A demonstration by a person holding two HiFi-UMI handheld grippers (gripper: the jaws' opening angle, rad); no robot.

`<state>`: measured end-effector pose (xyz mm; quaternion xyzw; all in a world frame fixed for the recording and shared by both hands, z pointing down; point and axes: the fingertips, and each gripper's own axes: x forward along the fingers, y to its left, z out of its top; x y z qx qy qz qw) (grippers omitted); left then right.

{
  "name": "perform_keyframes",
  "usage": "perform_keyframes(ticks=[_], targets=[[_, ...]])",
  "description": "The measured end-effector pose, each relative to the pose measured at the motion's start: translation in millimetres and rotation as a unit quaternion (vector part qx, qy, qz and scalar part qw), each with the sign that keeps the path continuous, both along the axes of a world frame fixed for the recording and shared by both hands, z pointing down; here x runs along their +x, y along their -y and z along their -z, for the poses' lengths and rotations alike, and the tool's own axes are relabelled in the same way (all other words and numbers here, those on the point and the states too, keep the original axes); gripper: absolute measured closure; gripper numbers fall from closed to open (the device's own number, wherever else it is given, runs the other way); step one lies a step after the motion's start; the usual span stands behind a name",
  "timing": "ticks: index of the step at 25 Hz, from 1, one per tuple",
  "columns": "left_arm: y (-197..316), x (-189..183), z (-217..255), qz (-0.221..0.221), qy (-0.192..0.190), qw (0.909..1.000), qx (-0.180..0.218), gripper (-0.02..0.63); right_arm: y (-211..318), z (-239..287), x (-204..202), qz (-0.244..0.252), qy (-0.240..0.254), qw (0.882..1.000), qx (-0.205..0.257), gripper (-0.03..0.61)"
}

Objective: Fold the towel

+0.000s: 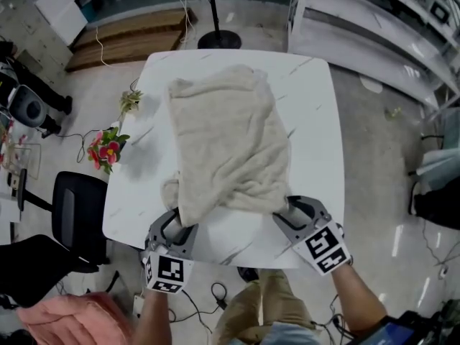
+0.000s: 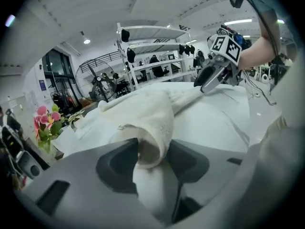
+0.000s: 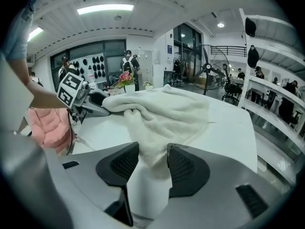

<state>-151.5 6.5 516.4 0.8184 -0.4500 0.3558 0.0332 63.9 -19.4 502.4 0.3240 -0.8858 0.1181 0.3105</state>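
The cream towel [image 1: 230, 142] was laid rumpled across the white marbled table [image 1: 313, 113], with its near edge gathered toward the table's near side. Its near left corner was clamped between the jaws of the left gripper [image 1: 180, 226]. Its near right corner was likewise pinched by the right gripper [image 1: 290, 210].

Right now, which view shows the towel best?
The head view: it takes in the whole towel, crumpled across the table, near corners at the left gripper and right gripper. The left gripper view and right gripper view each show only the corner between their own jaws and a foreshortened heap beyond.
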Motion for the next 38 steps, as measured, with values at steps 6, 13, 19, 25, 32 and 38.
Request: perform_keyframes(ticks=[6, 13, 19, 25, 32, 38], targets=[[4.9, 10.8, 14.8, -0.017, -0.022, 0.9994, -0.02, 0.576, 8.5, -1.9, -5.6, 0.014, -0.011, 1.0, -0.002, 0.474], [-13.4, 19.9, 61.6, -0.035, -0.141, 0.985, -0.094, 0.578, 36.6, 44.5, 8.6, 0.017, 0.001, 1.0, 0.025, 0.505], [0.1, 15.3, 90.5, -0.006, -0.149, 0.9864, -0.069, 0.575, 77.3, 95.7, 13.6, 0.013, 0.024, 0.998, 0.059, 0.509], [49.5, 8.1, 73.1, 0.058, -0.169, 0.9818, -0.066, 0.575, 132.8, 73.5, -11.3, 0.009, 0.015, 0.998, 0.066, 0.51], [113.4, -22.4, 56.9, 0.138, -0.128, 0.9816, -0.033, 0.575, 190.8, 34.1, -28.6, -0.003, -0.015, 0.997, 0.071, 0.514], [152.2, -27.7, 34.8, 0.161, -0.083, 0.9828, -0.036, 0.567, 223.9, 3.1, -32.4, -0.018, -0.043, 0.997, 0.054, 0.501]])
